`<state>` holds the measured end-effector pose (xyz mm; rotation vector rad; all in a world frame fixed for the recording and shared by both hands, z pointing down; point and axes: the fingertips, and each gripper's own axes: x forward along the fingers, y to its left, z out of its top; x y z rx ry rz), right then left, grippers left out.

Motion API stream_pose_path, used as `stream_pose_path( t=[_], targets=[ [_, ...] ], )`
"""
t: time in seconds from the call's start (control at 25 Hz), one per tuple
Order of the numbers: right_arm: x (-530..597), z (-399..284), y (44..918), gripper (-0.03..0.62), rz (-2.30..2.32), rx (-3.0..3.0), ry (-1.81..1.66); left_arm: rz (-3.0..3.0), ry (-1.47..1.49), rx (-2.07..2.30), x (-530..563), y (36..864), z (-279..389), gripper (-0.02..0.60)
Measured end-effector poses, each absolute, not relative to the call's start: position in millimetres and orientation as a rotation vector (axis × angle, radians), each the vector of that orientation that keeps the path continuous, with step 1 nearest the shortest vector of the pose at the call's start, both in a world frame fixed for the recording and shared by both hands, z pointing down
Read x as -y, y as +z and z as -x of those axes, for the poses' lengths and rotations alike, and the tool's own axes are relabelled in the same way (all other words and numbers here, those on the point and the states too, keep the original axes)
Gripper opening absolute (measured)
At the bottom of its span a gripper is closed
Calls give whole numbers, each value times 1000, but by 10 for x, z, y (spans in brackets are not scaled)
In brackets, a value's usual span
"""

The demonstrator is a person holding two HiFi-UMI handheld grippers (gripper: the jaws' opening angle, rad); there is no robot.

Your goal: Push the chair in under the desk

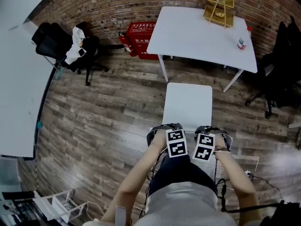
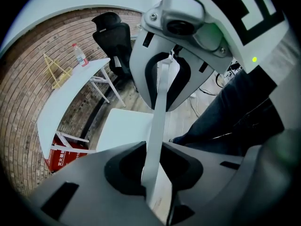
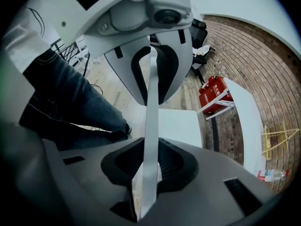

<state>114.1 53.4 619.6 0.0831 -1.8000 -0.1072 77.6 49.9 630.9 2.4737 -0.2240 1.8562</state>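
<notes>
A white chair (image 1: 187, 105) with a flat square seat is seen on the wood-plank floor (image 1: 108, 112), facing a white rectangular desk (image 1: 197, 32) set against a red brick wall (image 1: 108, 4). The chair is not under the desk: its front edge is near the desk's front legs, and a strip of floor shows between them.

The chair's thin white backrest (image 2: 157, 117) is gripped along its top edge by both tools. The left gripper (image 2: 151, 166) is closed on the panel, with its dark pads pressed against either face. The right gripper (image 3: 149, 166) is clamped on the same panel just beside it, so that each gripper is seen opposite in the other's view.

On the desk, a yellow triangular wooden rack (image 1: 219, 6) and a small clear bottle with a red cap (image 1: 242, 39) are seen. A red fire-extinguisher box (image 1: 141, 39) stands by the wall to the left of the desk, and a black office chair (image 1: 66, 46) draped with white cloth is placed further left.
</notes>
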Motion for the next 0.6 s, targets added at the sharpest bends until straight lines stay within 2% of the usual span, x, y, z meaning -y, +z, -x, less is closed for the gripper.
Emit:
stream_pose_path(
  t=[0.6],
  targets=[
    [-347,-976,6215,84,-97,1822,-73,-2443,1854,182,-297,6333,-618,98]
  ],
)
